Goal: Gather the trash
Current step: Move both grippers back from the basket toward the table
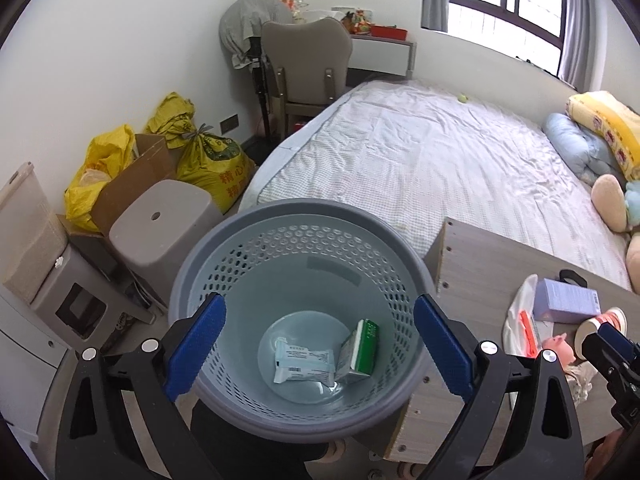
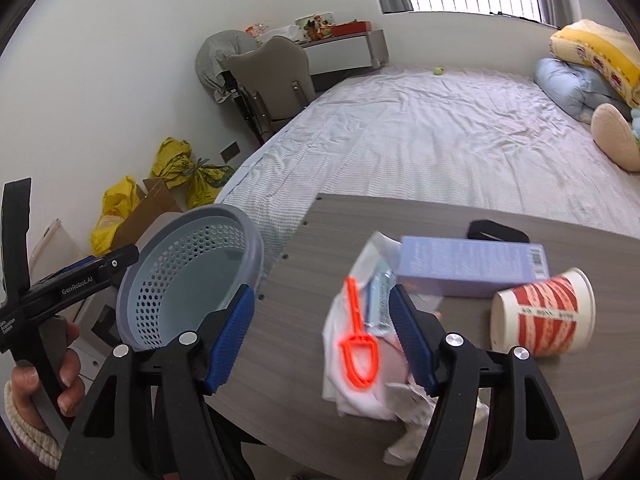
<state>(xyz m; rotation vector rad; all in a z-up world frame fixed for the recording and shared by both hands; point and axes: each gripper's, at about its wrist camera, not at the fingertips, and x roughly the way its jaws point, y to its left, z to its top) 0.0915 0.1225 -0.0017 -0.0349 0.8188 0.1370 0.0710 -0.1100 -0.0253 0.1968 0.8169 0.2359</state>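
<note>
While angled downward, right gripper (image 2: 320, 340) jaws gape over table (image 2: 288, 344).

"GenRobot.AI" stands on the left gripper (image 2: 86, 266); "精心" on a yellow sack (image 1: 214, 166).

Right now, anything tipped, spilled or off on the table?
Yes. The paper cup lies on its side on the table, mouth toward the right gripper; no spill shows. The purple box rests partly on the crumpled white bag.

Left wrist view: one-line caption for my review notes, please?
Open left tool above a perforated grey bin holding a white packet and a green carton, beside the wooden table.
</note>
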